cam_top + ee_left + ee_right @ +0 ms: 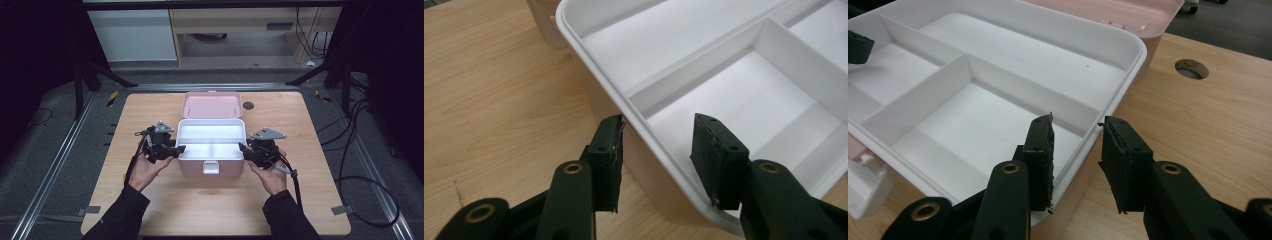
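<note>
Lifting the white tray [211, 131] out of the pink box [210, 168] at mid-table should go best if both grippers close squarely on opposite rims and rise level. Left gripper [658, 145] and right gripper [1077, 142] each straddle a tray rim, jaws spread, pads not yet pinching. How snugly the tray sits in the box is hidden.

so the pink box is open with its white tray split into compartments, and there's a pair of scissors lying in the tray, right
Not quite. The white tray in the open pink box holds no scissors; its compartments are bare, as the left gripper view and right gripper view show. The rest is right.
</note>
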`<state>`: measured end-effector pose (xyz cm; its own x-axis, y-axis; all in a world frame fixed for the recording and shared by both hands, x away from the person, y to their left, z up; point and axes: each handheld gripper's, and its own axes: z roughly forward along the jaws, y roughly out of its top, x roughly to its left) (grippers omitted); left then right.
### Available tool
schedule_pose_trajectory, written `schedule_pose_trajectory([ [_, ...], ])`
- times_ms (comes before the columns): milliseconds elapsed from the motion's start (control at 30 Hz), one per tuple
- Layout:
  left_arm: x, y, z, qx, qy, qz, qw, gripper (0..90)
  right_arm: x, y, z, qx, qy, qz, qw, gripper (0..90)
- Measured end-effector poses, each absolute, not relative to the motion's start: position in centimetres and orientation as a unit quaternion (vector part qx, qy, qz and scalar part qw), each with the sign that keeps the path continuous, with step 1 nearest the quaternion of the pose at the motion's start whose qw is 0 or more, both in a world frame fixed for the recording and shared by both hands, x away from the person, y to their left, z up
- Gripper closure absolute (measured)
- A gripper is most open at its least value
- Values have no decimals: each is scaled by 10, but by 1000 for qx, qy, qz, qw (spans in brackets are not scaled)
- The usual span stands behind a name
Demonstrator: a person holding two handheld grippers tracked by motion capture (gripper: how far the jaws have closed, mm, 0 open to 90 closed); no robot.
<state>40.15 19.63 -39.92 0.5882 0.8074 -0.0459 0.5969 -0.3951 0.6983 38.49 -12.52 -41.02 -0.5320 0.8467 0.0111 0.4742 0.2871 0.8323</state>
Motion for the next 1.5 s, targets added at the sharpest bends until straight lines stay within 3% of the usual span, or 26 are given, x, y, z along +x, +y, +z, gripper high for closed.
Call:
schedule_pose_trajectory([
  [600, 417, 196, -402, 821, 431, 145, 344, 564, 395, -124, -414, 438, 757, 425, 234, 662],
  [700, 415, 195, -402, 823, 428, 149, 343, 563, 395, -124, -414, 437, 759, 424, 230, 641],
  [733, 414, 196, -403, 823, 427, 146, 346, 557, 397, -125, -415, 447, 760, 420, 215, 574],
  [1300, 428, 198, -406, 817, 425, 149, 360, 559, 408, -120, -422, 451, 762, 406, 226, 621],
  [1500, 424, 207, -397, 818, 402, 154, 382, 420, 406, -128, -411, 438, 761, 424, 222, 464],
])
